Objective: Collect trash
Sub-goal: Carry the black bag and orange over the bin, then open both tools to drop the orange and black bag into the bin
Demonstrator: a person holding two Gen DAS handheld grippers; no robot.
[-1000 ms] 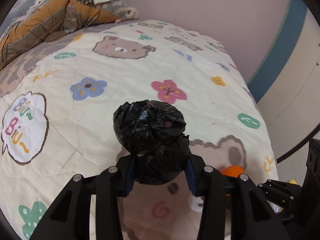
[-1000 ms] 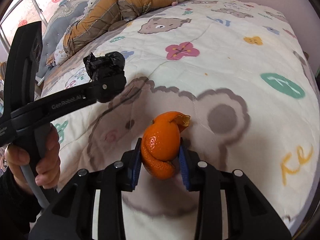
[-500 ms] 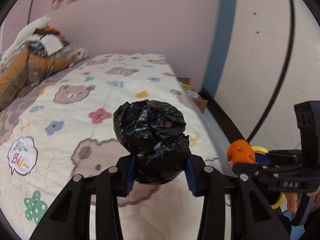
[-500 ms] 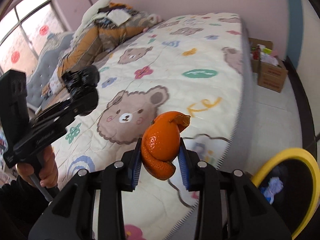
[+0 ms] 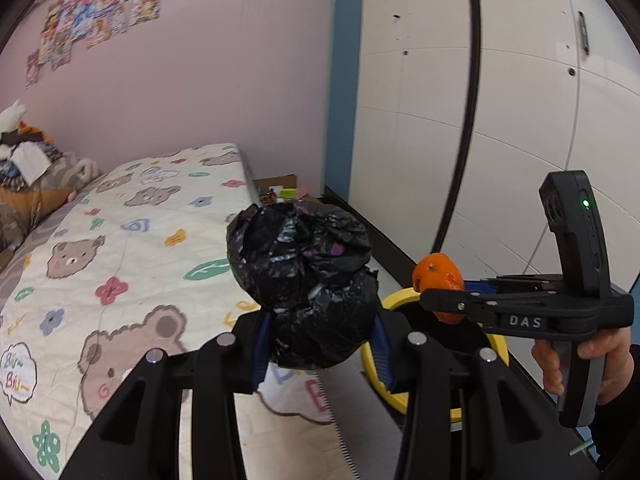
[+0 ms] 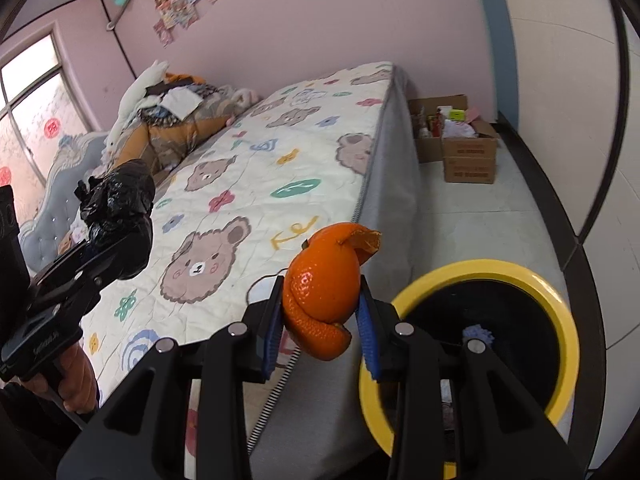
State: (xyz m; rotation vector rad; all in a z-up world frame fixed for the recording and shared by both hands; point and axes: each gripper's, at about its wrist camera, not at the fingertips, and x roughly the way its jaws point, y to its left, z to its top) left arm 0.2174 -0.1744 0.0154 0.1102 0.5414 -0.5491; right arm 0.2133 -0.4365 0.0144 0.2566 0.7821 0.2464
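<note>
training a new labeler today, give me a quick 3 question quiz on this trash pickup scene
1. True or false: the left hand-held gripper is shut on a crumpled black plastic bag.
2. What does the right hand-held gripper hold: A) a blue sponge, B) orange peel, C) a paper cup?
3. Fill in: the yellow-rimmed bin stands on the floor beside the ____.

Key
1. True; the bag sits between its blue pads.
2. B; the orange peel is pinched between the pads.
3. The bed, near its foot corner.
</note>
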